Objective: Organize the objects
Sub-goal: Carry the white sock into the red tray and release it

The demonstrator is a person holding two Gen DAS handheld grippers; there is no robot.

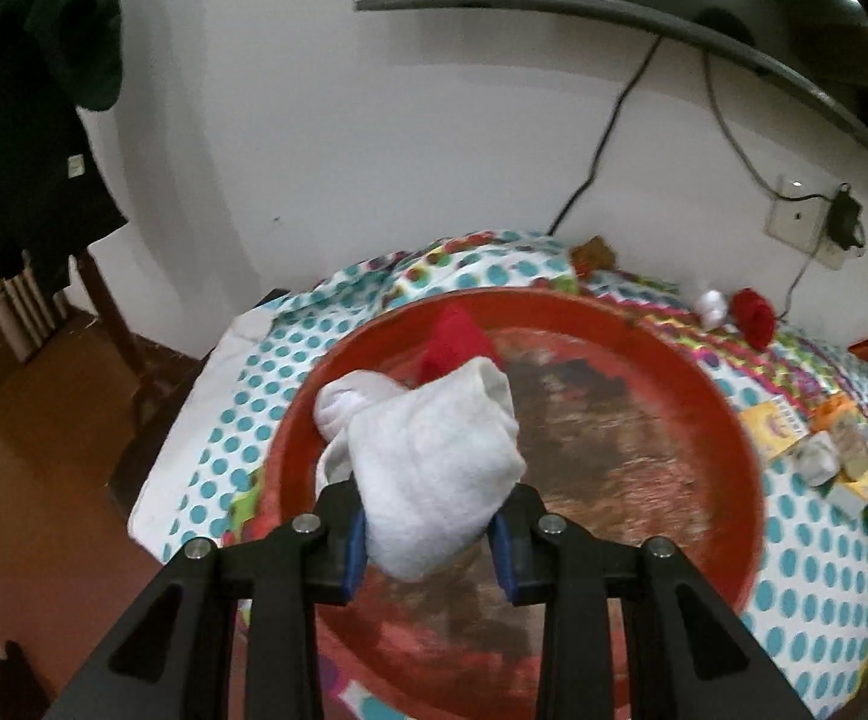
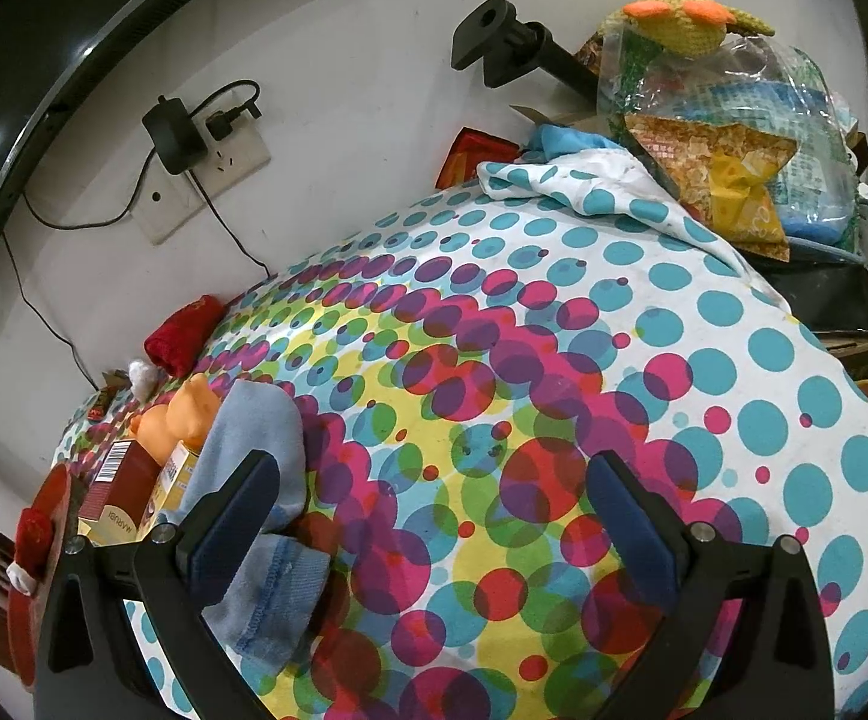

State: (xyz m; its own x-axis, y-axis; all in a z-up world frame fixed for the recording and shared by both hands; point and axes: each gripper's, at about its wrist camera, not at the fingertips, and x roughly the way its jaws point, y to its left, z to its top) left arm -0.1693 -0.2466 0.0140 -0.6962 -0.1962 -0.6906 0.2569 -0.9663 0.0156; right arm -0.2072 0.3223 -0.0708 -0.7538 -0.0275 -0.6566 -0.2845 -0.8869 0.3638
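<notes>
In the left wrist view my left gripper [image 1: 428, 534] is shut on a rolled white sock [image 1: 434, 456], which hangs over a wide red basin [image 1: 734, 438] on the dotted bedspread. A red sock [image 1: 452, 336] lies inside the basin at its far side. In the right wrist view my right gripper [image 2: 434, 480] stands open over the bedspread [image 2: 554, 360] with nothing between its fingers. A light blue sock [image 2: 260, 438] lies by its left finger, partly under it. Another red sock [image 2: 182, 330] and a small white sock [image 2: 143, 375] lie near the wall.
An orange toy [image 2: 185, 414] and small boxes [image 2: 122, 480] sit left of the blue sock, beside the basin's edge [image 2: 53, 498]. A pile of bags with a knitted toy [image 2: 680, 18] fills the bed's far right corner. A socket with a charger [image 2: 176, 138] and cables hangs on the wall.
</notes>
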